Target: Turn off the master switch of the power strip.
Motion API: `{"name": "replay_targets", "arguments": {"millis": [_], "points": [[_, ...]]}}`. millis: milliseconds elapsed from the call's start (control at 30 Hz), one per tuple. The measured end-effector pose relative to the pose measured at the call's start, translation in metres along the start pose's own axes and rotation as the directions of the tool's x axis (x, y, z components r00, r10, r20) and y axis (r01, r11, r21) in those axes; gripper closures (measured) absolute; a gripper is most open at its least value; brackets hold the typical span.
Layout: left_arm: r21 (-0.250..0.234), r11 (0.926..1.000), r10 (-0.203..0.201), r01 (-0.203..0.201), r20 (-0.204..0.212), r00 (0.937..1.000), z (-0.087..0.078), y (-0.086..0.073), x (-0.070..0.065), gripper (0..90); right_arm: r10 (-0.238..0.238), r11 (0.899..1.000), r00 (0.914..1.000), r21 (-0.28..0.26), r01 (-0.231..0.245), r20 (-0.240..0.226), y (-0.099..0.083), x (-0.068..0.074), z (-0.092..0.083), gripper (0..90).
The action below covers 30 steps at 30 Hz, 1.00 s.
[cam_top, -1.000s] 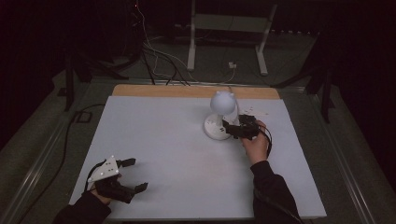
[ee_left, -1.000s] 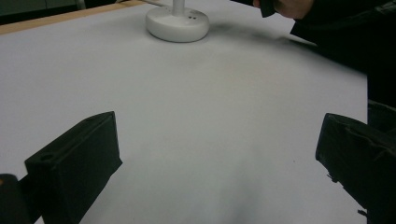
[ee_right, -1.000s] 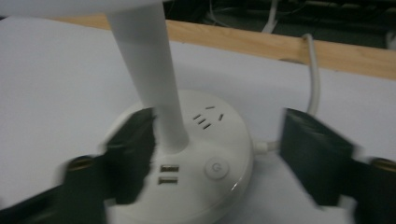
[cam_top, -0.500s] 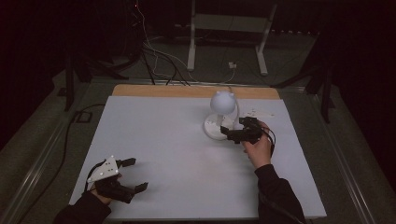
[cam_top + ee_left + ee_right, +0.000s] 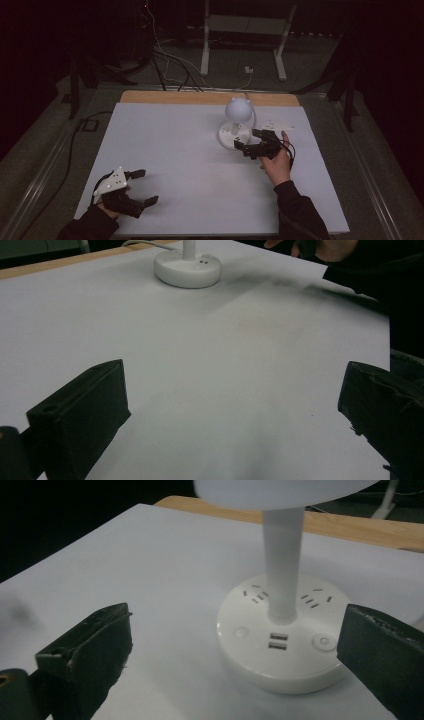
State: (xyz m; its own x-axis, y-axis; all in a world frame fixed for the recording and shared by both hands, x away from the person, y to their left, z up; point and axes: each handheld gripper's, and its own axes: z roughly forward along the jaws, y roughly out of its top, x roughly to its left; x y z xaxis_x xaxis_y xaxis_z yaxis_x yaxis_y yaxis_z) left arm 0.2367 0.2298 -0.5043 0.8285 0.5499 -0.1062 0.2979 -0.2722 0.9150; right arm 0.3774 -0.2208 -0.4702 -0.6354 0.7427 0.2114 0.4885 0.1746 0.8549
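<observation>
White lamp (image 5: pixel 236 125), right tongs (image 5: pixel 247 141) gaping beside it

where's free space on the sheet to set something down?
Widest bare patch: the middle of the white sheet, between the left claw and the lamp base. The far-left part is bare too. It is crowded around the base, where the open right claw sits close beside it, apart from it.

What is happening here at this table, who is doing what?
A person holds a two-jaw tool in each hand over a white table. The right tool sits beside the round base of a small white desk lamp; its jaws have just been opening and stand wide, gripping nothing. The left tool rests open near the table's near left corner.
</observation>
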Motion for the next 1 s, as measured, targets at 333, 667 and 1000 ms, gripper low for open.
{"name": "replay_targets", "arguments": {"millis": [333,667,1000], "points": [[0.006,1.0,0.006,-0.006,0.0,1.0,0.0,0.0,-0.001,0.4,-0.03,0.999,0.9991,0.014,0.03,-0.029,-0.017,0.006,-0.018,1.2],[0.007,1.0,0.007,-0.007,0.002,1.0,0.001,0.0,-0.001,0.4,-0.042,0.999,0.9987,0.015,0.043,-0.027,-0.036,0.008,-0.042,1.2],[0.01,0.9999,0.008,-0.008,0.002,1.0,0.0,0.0,-0.002,0.4,-0.052,0.998,0.9986,0.035,0.053,-0.002,-0.054,0.009,-0.064,1.2]]}}
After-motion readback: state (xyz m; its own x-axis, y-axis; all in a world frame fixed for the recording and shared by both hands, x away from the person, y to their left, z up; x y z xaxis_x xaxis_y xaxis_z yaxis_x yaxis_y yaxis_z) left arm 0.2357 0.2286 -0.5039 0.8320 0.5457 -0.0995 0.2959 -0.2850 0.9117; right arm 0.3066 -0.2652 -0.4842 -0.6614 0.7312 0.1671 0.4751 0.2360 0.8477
